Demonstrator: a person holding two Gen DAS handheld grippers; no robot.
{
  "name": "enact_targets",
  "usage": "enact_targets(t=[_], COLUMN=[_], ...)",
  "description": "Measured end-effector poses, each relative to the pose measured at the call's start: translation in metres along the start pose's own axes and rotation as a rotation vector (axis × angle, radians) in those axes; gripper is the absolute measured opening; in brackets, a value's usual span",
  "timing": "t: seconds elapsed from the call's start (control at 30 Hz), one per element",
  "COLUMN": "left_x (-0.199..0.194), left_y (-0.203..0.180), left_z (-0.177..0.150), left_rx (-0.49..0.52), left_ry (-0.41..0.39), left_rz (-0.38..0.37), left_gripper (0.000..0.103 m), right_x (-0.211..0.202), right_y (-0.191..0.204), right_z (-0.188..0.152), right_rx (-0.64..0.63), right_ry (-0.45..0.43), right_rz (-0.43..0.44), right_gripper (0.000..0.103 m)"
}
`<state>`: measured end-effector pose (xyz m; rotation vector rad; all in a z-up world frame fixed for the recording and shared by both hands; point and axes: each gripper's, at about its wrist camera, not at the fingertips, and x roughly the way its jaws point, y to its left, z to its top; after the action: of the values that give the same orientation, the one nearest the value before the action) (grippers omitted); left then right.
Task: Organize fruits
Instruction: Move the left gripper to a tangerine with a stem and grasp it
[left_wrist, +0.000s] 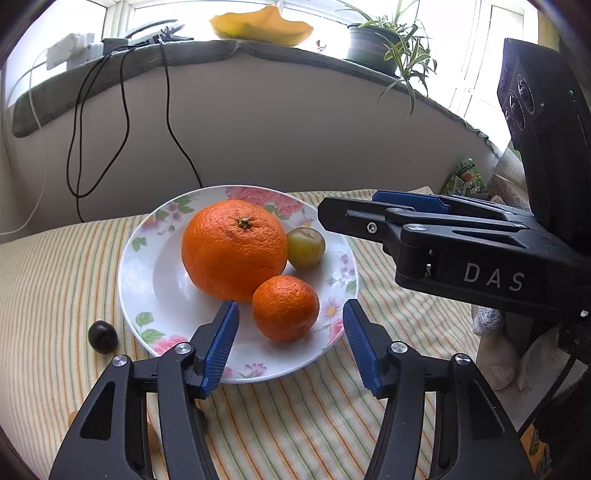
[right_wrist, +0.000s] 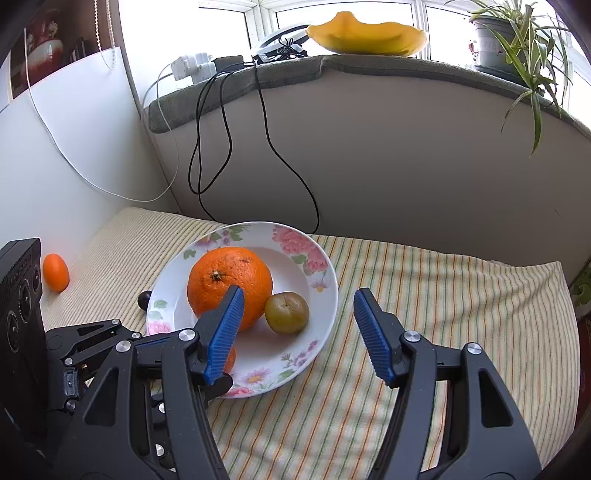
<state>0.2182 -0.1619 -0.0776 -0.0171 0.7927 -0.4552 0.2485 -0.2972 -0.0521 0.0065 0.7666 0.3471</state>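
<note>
A white floral plate (left_wrist: 147, 280) (right_wrist: 325, 295) sits on the striped cloth. On it lie a large orange (left_wrist: 233, 248) (right_wrist: 229, 284), a small mandarin (left_wrist: 285, 307) that is mostly hidden in the right wrist view (right_wrist: 231, 360), and a green plum (left_wrist: 306, 247) (right_wrist: 287, 312). A dark grape (left_wrist: 102, 336) (right_wrist: 144, 298) lies on the cloth left of the plate. A small orange kumquat (right_wrist: 55, 272) lies far left. My left gripper (left_wrist: 291, 312) is open with a finger on either side of the mandarin. My right gripper (right_wrist: 299, 299) is open above the plate's right edge; it shows from the side in the left wrist view (left_wrist: 332, 216).
A padded windowsill behind holds a yellow dish (left_wrist: 260, 26) (right_wrist: 365, 35), a potted plant (left_wrist: 373, 46) (right_wrist: 495, 40) and power adapters (right_wrist: 194, 66) with cables (right_wrist: 229, 122) hanging to the cloth. A wall stands at the left (right_wrist: 74, 147).
</note>
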Motion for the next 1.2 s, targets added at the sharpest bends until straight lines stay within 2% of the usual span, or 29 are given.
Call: enact_targets(t=[0.33, 0.8, 0.97, 1.2], left_x=[-0.022, -0.083, -0.108, -0.147], left_y=[0.003, 0.023, 0.037, 0.067], left_z=[0.001, -0.023, -0.04, -0.081], left_rx=[0.01, 0.009, 0.0, -0.047], left_ry=[-0.026, -0.08, -0.101, -0.114], left_rz=[0.012, 0.073, 0.11, 0.174], left_gripper=[0.062, 0.062, 0.062, 0.062], right_x=[-0.015, -0.055, -0.068, -0.077], right_y=[0.002, 0.033, 0.056, 0.092], right_z=[-0.002, -0.014, -0.019, -0.025], right_rx=[0.013, -0.019, -0.057, -0.094], right_ry=[-0.021, -0.067, -0.076, -0.08], right_rz=[0.002, 0.029, 0.054, 0.124], right_gripper=[0.064, 0.064, 0.064, 0.064])
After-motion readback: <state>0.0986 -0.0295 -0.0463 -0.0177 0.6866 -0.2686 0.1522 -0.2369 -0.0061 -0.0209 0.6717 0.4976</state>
